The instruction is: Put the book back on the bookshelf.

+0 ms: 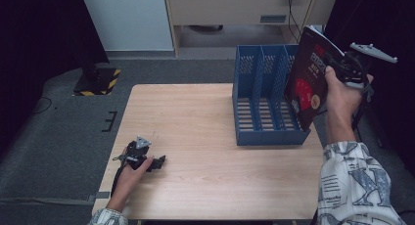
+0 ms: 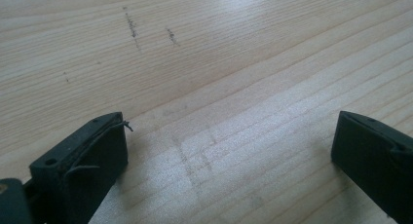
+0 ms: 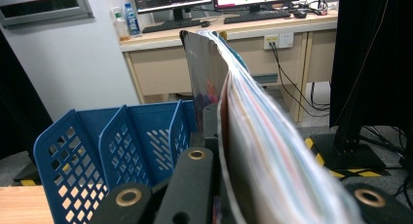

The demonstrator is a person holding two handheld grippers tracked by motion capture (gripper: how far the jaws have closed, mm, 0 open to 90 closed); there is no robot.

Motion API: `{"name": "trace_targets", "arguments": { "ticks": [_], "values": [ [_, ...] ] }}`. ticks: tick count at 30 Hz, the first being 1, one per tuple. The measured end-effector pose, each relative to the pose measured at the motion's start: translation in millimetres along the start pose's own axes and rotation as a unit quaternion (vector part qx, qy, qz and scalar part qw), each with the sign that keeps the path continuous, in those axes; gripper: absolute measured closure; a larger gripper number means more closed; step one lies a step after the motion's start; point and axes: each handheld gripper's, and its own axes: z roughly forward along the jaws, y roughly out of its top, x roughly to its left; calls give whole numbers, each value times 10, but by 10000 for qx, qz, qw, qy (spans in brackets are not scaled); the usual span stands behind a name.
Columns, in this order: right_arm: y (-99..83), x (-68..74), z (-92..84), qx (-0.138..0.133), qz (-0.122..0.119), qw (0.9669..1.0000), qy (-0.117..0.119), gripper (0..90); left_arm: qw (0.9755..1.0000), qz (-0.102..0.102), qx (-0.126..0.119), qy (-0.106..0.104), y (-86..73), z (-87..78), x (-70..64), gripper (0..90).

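A dark-covered magazine (image 1: 306, 83) with red print hangs tilted in the air over the right end of the blue file rack (image 1: 271, 137), which has three slots. My right gripper (image 1: 331, 63) is shut on the magazine's right edge. In the right gripper view the magazine (image 3: 253, 136) stands edge-on between the jaws of my right gripper (image 3: 221, 185), with the rack (image 3: 122, 146) below and to the left. My left gripper (image 1: 159, 162) rests on the wooden table (image 1: 195, 117) near its front left corner. Its jaws stand wide apart over bare wood in the left gripper view (image 2: 229, 151).
The rack stands on the table's back right part. A black stand with a yellow-and-black striped base (image 1: 98, 80) is on the floor beyond the left corner. A desk with monitors (image 3: 219, 19) lies farther back, and a similar stand (image 3: 348, 158) stands at the right.
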Motion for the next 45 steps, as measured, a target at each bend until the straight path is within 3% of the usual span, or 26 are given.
{"name": "trace_targets", "arguments": {
  "ticks": [22, 37, 45],
  "values": [
    [-76, 136, 209, -38, -107, 9999, 64, 871, 10000, -3, -3, -9, 7, 7, -1, 0],
    [-72, 131, 193, -115, -149, 9998, 50, 871, 10000, -2, -3, -9, 7, 7, -1, 0],
    [-116, 120, 270, -143, -111, 9998, 46, 871, 10000, -3, -8, -8, 6, 8, -1, 0]
  ]
}}
